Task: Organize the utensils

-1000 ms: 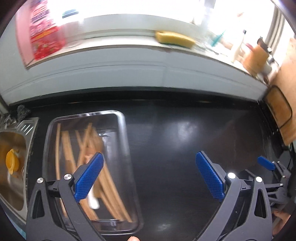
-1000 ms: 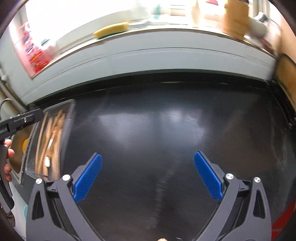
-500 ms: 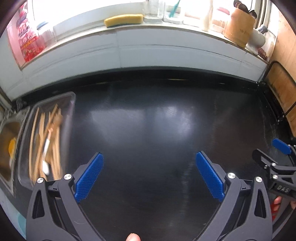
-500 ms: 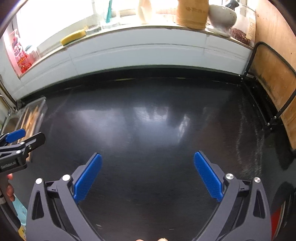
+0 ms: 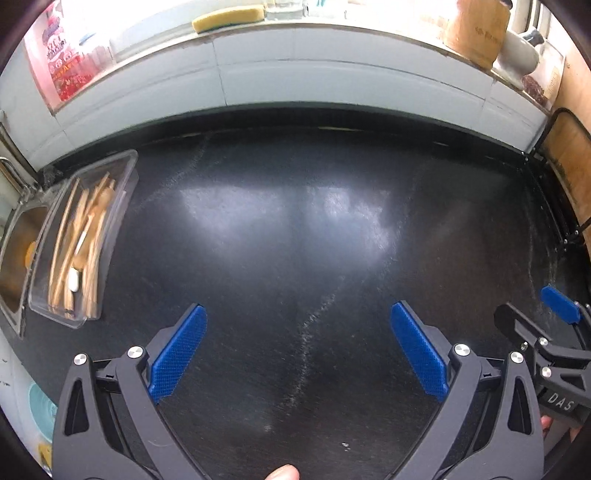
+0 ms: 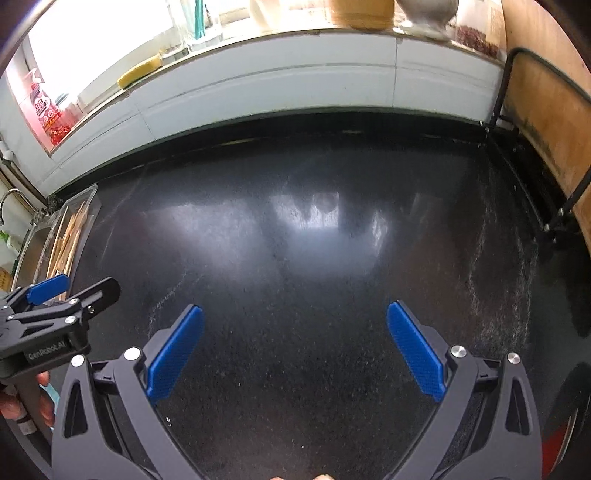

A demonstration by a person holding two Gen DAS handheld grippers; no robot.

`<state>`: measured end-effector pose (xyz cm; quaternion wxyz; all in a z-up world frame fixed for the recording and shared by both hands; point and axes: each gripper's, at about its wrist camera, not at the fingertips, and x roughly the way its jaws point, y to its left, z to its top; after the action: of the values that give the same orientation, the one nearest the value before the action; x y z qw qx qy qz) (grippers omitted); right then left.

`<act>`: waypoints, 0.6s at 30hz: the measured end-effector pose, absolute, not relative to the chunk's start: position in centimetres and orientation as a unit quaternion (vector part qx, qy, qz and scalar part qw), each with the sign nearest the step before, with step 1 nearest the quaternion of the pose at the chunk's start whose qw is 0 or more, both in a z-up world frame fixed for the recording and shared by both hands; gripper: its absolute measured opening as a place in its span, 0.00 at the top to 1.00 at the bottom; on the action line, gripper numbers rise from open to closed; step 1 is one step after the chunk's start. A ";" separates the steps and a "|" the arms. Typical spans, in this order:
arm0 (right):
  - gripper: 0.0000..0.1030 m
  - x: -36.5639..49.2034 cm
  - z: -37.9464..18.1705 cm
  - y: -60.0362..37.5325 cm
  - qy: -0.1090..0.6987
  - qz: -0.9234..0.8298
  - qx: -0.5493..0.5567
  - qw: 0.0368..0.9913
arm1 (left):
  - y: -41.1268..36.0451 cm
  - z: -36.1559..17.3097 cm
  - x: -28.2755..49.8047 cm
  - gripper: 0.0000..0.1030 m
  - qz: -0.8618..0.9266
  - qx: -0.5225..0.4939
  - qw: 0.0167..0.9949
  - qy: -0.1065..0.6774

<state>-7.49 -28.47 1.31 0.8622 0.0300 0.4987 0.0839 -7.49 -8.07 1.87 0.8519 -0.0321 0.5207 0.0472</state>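
Observation:
A clear plastic tray [image 5: 123, 173] lies at the left end of the black counter, beside the sink. Inside it sit several wooden utensils [image 5: 86, 236] and one white-ended piece [image 5: 74, 284]. The same tray [image 6: 86, 195] shows at the far left of the right wrist view. My left gripper [image 5: 295, 349] hangs open over bare counter, well right of the tray, with nothing between its blue pads. My right gripper [image 6: 293, 350] is open too, over the counter's middle. Each gripper appears at the edge of the other's view.
A steel sink [image 5: 16, 258] with an orange item lies left of the tray. The white sill behind carries a yellow sponge [image 5: 229, 16], a red-labelled bottle [image 5: 61, 62], a wooden holder [image 5: 474, 29] and a jar. A black wire rack [image 6: 517, 122] and wooden board stand at the right.
Both grippers have swung right and pulled back from the tray, which has slid toward the left edge of both views. Both stayed open.

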 end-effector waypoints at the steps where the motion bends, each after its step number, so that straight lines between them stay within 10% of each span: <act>1: 0.07 -7.5 1.2 -28.6 0.500 0.081 0.029 0.862 | -8.2 1.7 -7.3 0.06 0.043 -0.038 0.850 0.524; 18: 0.07 -8.5 1.2 -28.5 0.504 0.043 0.037 0.862 | -8.3 1.1 -6.5 0.06 0.013 -0.041 0.849 0.527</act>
<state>-8.46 -28.52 1.23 0.8621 0.0365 0.5035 0.0431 -6.50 -8.30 1.15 0.8488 -0.0412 0.5270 0.0130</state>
